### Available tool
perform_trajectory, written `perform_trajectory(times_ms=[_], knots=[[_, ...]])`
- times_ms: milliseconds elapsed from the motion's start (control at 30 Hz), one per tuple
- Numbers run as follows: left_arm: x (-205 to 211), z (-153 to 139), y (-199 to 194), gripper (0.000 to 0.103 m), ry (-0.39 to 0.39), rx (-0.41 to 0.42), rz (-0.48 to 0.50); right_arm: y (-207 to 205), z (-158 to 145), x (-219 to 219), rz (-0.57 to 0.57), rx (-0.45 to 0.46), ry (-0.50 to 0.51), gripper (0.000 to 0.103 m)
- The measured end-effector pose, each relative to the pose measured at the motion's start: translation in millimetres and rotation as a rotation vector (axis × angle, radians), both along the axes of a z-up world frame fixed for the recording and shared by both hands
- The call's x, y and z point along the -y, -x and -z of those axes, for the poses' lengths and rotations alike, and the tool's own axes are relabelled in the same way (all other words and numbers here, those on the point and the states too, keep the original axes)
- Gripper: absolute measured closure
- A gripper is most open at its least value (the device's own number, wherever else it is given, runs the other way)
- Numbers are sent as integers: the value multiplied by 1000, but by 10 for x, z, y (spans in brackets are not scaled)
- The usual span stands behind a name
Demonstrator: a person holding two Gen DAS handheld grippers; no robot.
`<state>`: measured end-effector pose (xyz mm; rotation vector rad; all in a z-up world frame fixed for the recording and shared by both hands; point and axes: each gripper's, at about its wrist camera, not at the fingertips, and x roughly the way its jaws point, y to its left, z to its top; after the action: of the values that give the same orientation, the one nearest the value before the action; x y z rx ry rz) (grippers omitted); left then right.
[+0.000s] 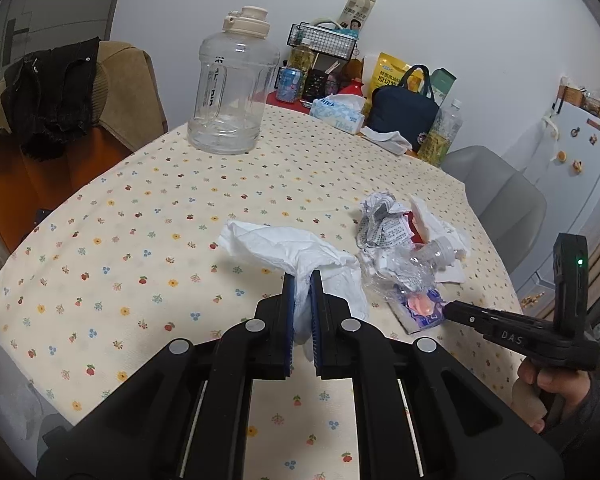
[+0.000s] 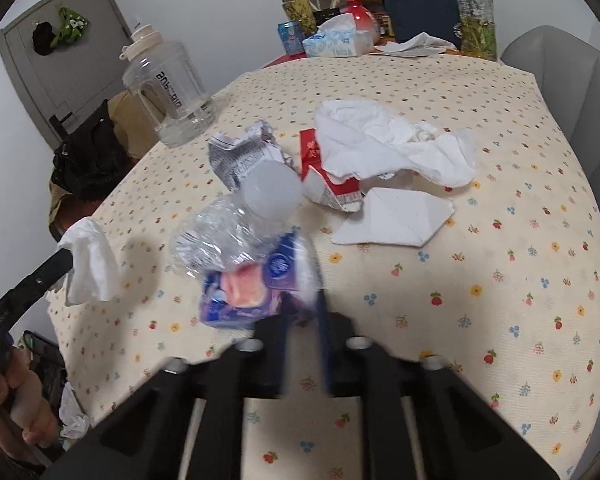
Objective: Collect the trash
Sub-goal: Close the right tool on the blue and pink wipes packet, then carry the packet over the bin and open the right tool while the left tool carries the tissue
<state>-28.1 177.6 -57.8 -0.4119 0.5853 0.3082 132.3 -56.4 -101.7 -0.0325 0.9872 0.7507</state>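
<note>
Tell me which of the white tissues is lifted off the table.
The crumpled white tissue pinched in the left gripper's jaws. The other white tissue and the folded white napkin lie on the floral tablecloth.

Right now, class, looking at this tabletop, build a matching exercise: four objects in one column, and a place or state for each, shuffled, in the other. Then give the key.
Objects
1. white tissue
2. purple wrapper
3. clear water jug
4. navy lunch bag

Places or states
A. far edge of the table, beside the tissue box
B. pinched in the left gripper
C. upright, nearly empty, cream cap
D. at the right gripper tips, under a crushed plastic bottle

Pairs: 1-B, 2-D, 3-C, 4-A
</note>
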Motion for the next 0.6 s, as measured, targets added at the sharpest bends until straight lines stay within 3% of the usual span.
perform_trajectory(times_ms=[267,600], knots=[[112,96,-204,95,13,-39,43,150,-133,363,48,17,-103,101],[674,17,-556,95,-31,-49,158,236,-307,1078,150,64,-159,101]])
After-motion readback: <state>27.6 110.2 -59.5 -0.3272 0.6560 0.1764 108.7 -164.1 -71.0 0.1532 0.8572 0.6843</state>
